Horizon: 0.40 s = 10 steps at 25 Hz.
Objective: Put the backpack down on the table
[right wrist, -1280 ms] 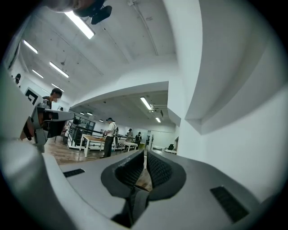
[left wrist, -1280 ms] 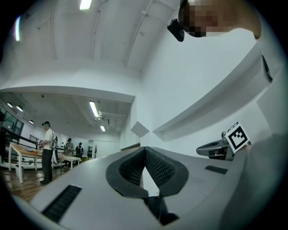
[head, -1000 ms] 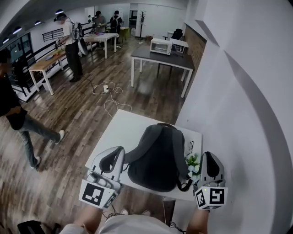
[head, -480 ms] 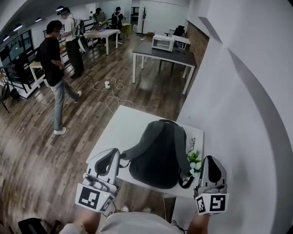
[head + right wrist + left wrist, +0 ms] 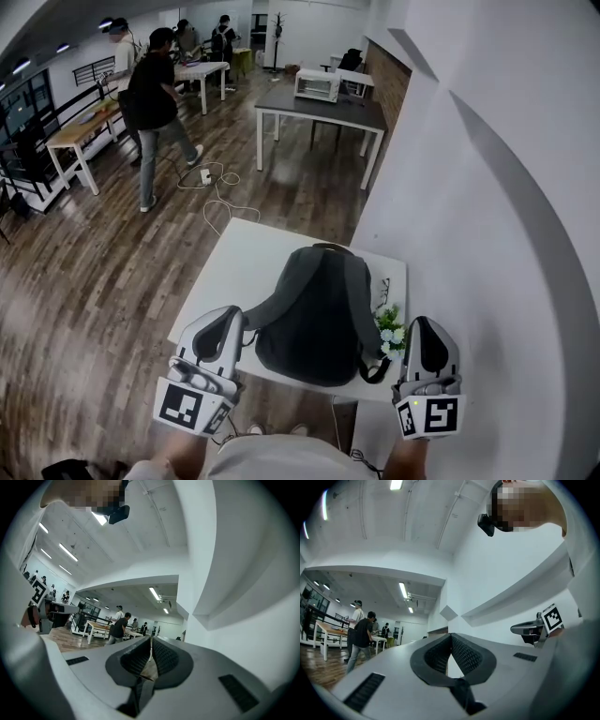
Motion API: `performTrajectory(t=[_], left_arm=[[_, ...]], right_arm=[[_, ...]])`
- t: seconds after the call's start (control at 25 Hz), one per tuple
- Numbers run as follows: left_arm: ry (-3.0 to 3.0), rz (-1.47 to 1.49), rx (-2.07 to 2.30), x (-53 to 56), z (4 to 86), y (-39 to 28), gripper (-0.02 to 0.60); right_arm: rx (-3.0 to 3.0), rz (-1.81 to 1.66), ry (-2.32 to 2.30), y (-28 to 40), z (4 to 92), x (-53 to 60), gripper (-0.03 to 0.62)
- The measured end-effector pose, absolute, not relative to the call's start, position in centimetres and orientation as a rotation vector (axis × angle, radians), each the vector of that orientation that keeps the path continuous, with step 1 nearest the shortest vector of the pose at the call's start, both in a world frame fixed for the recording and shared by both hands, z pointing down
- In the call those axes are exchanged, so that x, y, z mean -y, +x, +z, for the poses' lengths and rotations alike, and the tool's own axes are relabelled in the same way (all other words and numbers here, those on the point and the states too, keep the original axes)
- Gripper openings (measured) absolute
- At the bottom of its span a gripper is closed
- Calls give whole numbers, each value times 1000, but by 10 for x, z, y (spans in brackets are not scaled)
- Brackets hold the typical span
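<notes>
A dark grey backpack [image 5: 314, 314] lies flat on the small white table [image 5: 239, 267], top handle toward the far edge. One shoulder strap [image 5: 261, 322] trails off its left side and a strap loop [image 5: 375, 371] curls at its near right corner. My left gripper [image 5: 228, 321] hovers by the table's near left edge, shut and holding nothing; its ribbed pads [image 5: 459, 651] meet. My right gripper [image 5: 424, 328] hangs at the near right corner, beside the wall, also shut and empty, pads [image 5: 161, 656] together. Neither gripper view shows the backpack.
A small plant with white flowers [image 5: 392, 332] and a pair of glasses [image 5: 383, 292] sit on the table between backpack and white wall [image 5: 487, 244]. Beyond are a dark table with a toaster oven [image 5: 317, 84], cables on the wooden floor [image 5: 217, 192], and several people [image 5: 155, 94].
A person in black has walked from the left edge to the back of the room. The backpack and both grippers have stayed put.
</notes>
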<state>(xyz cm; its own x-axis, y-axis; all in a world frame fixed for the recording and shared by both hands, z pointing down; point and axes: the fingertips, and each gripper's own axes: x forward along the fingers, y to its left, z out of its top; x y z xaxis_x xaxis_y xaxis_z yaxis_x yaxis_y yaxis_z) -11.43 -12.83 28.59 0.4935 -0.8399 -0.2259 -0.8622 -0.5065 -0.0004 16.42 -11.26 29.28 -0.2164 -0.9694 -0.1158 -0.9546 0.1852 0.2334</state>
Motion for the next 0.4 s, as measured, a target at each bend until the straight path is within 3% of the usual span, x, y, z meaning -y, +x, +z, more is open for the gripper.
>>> performTrajectory(t=[0.4], left_arm=[[-2652, 291, -1465, 136, 289, -101, 17]], right_arm=[[2356, -372, 1947, 172, 297, 115, 46]])
